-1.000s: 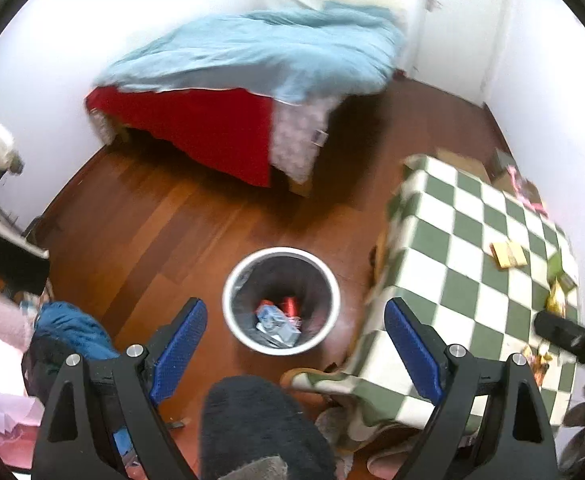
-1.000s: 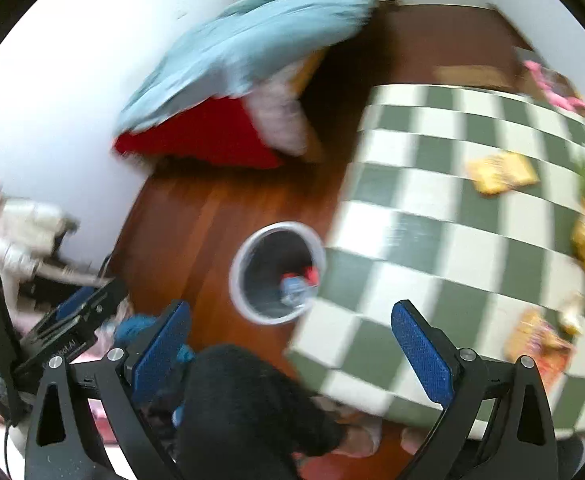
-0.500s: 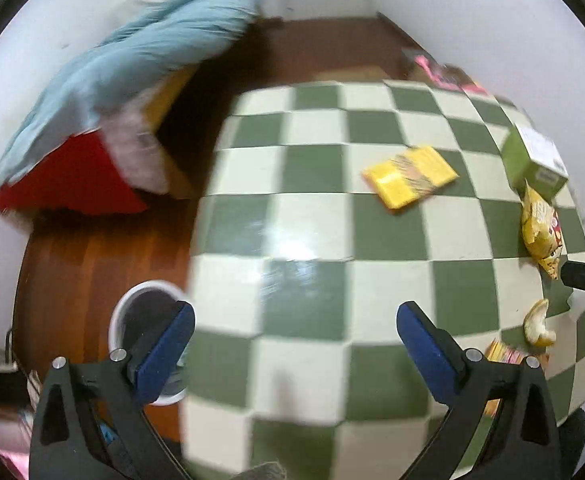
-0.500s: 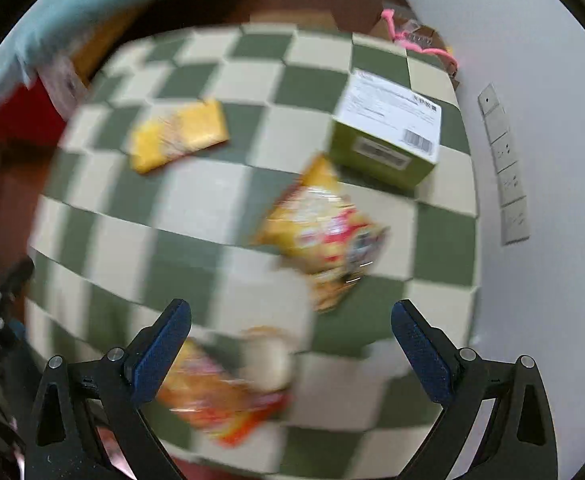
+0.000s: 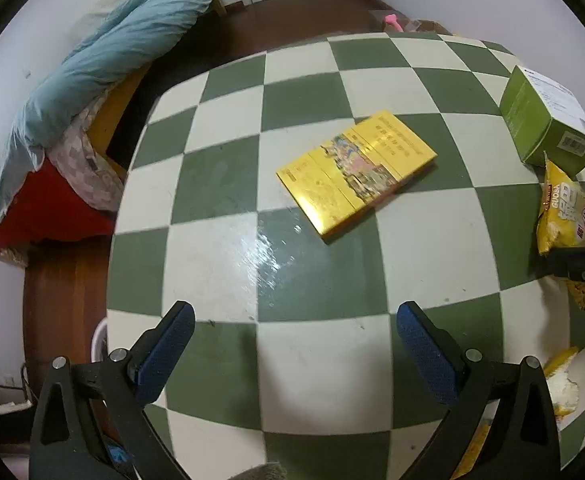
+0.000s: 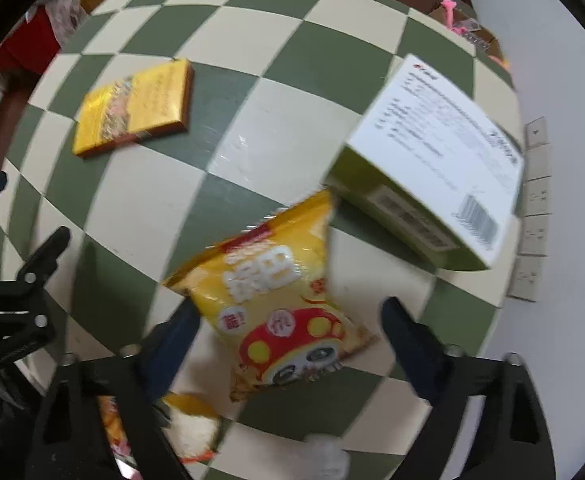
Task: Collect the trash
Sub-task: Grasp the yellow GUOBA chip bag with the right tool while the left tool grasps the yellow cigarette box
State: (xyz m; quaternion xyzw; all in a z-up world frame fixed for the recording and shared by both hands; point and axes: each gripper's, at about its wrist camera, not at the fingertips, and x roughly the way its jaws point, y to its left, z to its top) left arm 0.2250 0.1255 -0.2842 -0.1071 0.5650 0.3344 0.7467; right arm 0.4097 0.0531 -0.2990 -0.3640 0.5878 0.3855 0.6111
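Both cameras have swung off the floor bin and now look down on the checkered counter [image 5: 212,184]; since half a second ago the right claw [image 6: 288,320] has dropped closer to the yellow snack bag [image 6: 276,300], which now lies between its spread, empty jaws. Left claw [image 5: 292,336] hovers over bare counter, jaws likewise spread and holding nothing.

Handling: the snack bag looks light, crinkly and slick, soft enough to collapse under a pinch; a crimped end seam or a gathered fold near its middle would give the surest hold. One corner of the bag lies against or just beside the green carton [image 6: 424,184]. The flat yellow packet [image 5: 356,168], stiff and low, lies well apart near the counter's middle and offers only thin edges to grip.

Hidden or unclear: motion blur softens the right view, so whether the bag is opened or sealed cannot be told. A pale, possibly bitten food scrap [image 6: 196,428] and an orange wrapper [image 6: 110,420] are partly covered by the claw's frame. Only a sliver of the bin's white rim [image 5: 99,340] shows past the counter edge.
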